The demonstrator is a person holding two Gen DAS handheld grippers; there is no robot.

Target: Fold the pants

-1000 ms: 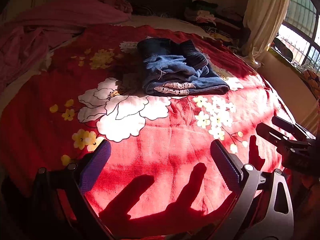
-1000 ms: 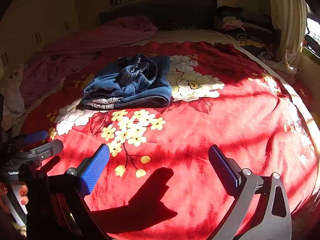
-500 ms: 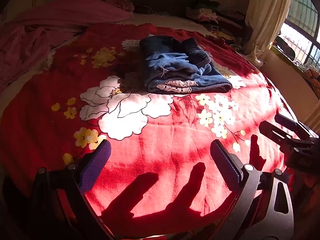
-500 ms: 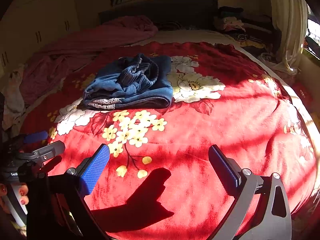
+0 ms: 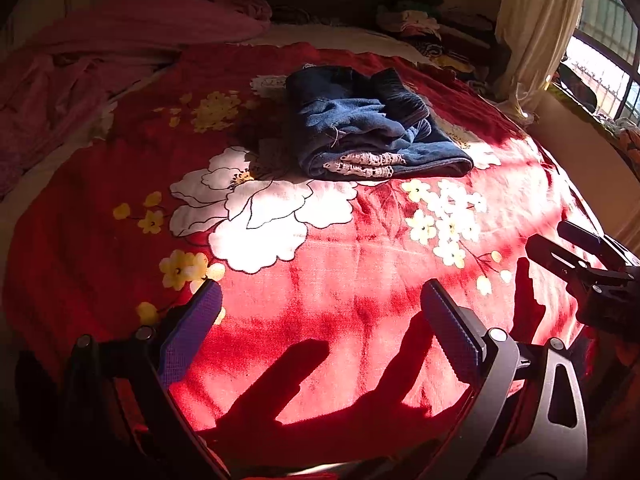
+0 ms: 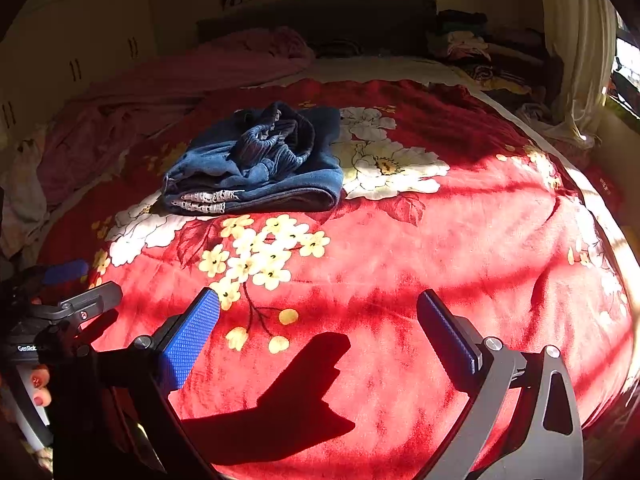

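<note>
Blue jeans [image 5: 372,128] lie in a folded bundle on the red floral blanket [image 5: 320,272], with a lace-trimmed edge facing me. They also show in the right wrist view [image 6: 260,164], left of centre. My left gripper [image 5: 320,320] is open and empty, well short of the jeans, above the blanket's near part. My right gripper [image 6: 318,320] is open and empty, also well short of them. The right gripper shows at the right edge of the left wrist view [image 5: 592,264], and the left gripper at the left edge of the right wrist view [image 6: 68,300].
A pink quilt [image 5: 120,40] is heaped at the bed's far left. A pile of clothes [image 6: 472,48] sits at the far right by the headboard. A curtain [image 5: 536,20] and window are on the right. White cupboards [image 6: 60,60] stand on the left.
Both views have shifted very slightly; the jeans sit a little lower and nearer in frame. Both grippers stay open and empty.
</note>
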